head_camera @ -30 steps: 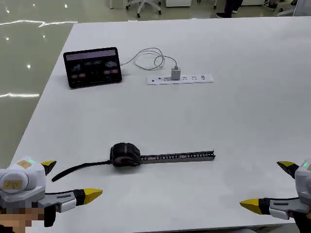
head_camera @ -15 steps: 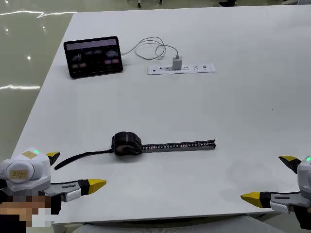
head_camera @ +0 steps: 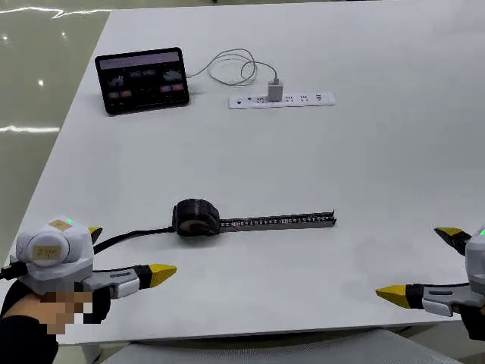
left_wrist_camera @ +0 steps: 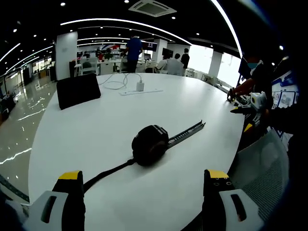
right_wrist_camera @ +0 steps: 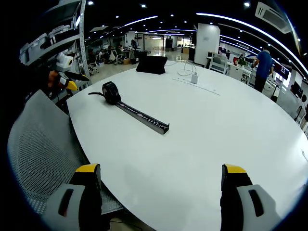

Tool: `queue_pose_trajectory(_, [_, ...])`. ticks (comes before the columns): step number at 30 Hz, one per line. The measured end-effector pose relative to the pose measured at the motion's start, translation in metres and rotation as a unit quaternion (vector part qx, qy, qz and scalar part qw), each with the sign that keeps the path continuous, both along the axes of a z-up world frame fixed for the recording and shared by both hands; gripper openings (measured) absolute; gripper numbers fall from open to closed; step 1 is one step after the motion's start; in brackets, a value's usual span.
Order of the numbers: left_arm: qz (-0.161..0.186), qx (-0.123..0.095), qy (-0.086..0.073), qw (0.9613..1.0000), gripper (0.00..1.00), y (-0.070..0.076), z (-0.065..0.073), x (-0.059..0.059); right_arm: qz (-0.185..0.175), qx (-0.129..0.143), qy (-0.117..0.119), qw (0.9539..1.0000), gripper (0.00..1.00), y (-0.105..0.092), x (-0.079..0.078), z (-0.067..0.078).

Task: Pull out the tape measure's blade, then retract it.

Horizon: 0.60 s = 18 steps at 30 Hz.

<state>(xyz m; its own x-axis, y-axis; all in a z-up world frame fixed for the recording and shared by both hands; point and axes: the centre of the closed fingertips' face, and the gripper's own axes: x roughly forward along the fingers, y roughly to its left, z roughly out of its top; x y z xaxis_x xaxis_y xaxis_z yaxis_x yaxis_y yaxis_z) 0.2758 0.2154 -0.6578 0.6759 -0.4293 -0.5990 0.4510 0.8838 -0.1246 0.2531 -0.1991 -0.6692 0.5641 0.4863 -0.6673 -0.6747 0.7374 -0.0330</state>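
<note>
Black round tape measure (head_camera: 195, 218), dark blade (head_camera: 276, 221) extended, unmoved on white table (head_camera: 303, 167); left tongs (head_camera: 129, 250) edged nearer, right tongs (head_camera: 418, 262) waiting, both wide open, empty; retraction likely next.

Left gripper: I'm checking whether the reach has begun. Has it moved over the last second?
Yes. Judged against the tape measure, which has stayed put, the left gripper has shifted rightward, closer to the case.

A large white surface (head_camera: 364, 167) is set in an open-plan office. A glossy pale floor (head_camera: 30, 83) is seen along its left side. Curved light strips (left_wrist_camera: 110, 19) are mounted on the dark ceiling, and a grey mesh chair (right_wrist_camera: 33, 139) is placed at the near edge.
</note>
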Motion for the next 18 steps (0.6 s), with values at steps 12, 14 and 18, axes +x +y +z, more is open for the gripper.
queue_pose_trajectory(12, [0.015,0.0,-0.028,0.9995,1.0,-0.042,0.016,0.041,0.062,-0.036,-0.005,0.9974,1.0,0.01,0.024,0.005])
queue_pose_trajectory(14, [0.019,0.001,-0.027,0.9994,1.0,-0.045,0.013,0.045,0.073,-0.041,-0.005,0.9965,1.0,0.013,0.026,0.005])
queue_pose_trajectory(18, [0.028,0.002,-0.026,0.9993,1.0,-0.051,0.009,0.048,0.097,-0.055,0.0,0.9938,1.0,0.017,0.031,0.002])
